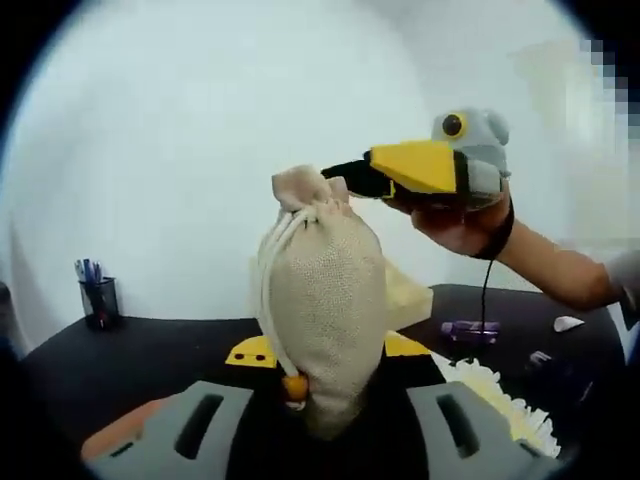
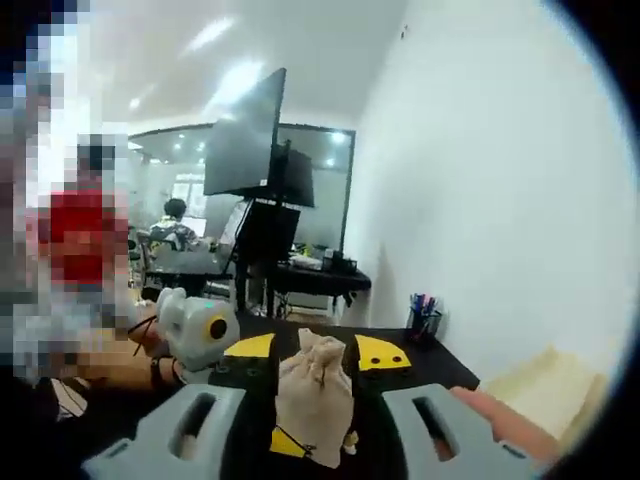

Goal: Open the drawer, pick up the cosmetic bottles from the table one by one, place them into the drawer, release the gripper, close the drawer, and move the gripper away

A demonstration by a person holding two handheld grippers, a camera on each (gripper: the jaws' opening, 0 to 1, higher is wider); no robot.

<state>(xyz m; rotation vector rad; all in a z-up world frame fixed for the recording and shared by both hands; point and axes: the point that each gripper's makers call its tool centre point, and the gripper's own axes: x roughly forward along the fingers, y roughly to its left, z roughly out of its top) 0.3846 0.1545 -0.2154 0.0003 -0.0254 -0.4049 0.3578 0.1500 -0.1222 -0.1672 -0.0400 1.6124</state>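
Left gripper [image 1: 322, 352] looks clamped on the lower body of a burlap pouch [image 1: 322, 300], held up over the black table [image 1: 150, 365]. Right gripper [image 1: 345, 182] is at the pouch's tied neck, jaws moderately apart; can't tell if I'm pinching it. Pouch is upright, neck up, long axis vertical.

Purple cosmetic bottle [image 1: 470, 328] is on the table, far right, well clear of both grippers. It lies on its side, long axis left-right; can't tell which end is the cap.

My read: no bottle stowed yet. Next move needs the pouch put down and one gripper freed, jaws wide, closing across the bottle's short axis.
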